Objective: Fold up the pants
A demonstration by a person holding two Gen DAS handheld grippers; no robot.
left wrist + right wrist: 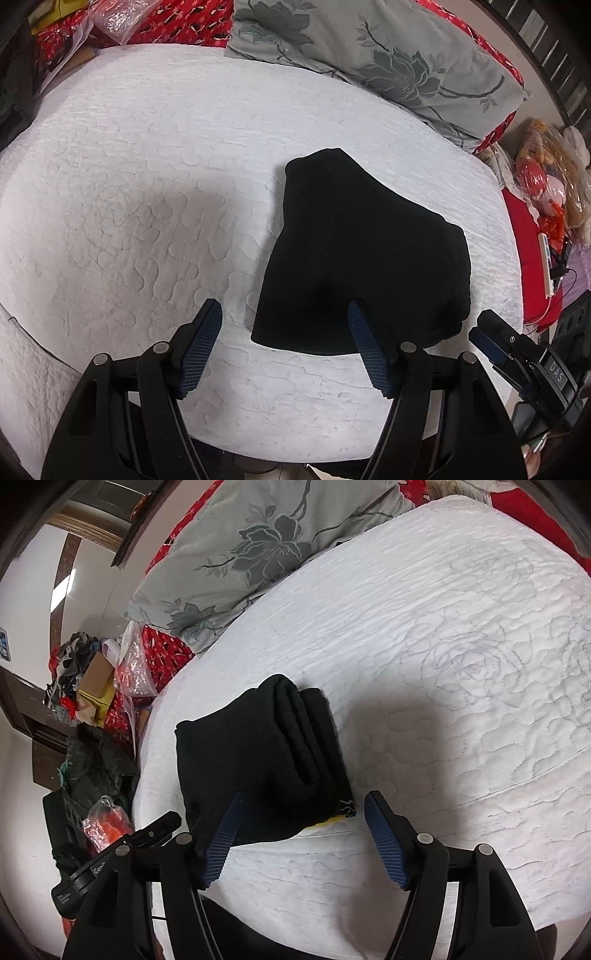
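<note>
Lying folded on white quilted bedspread (pixel 129 166): black pants (pixel 354 251). Left gripper (pixel 284 314) and right gripper (pixel 303 805) both wide open, holding nothing.

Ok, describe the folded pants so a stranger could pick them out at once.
Start at the white quilted bedspread covering the bed. Near its front edge, below the grey floral pillow, lies a compact black bundle: the pants. It is the only dark thing on the white cover, its layers stacked along one edge.

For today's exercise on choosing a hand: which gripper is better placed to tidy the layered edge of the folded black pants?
Right gripper, probably: open, with the layered edge of the pants between its fingers.
</note>
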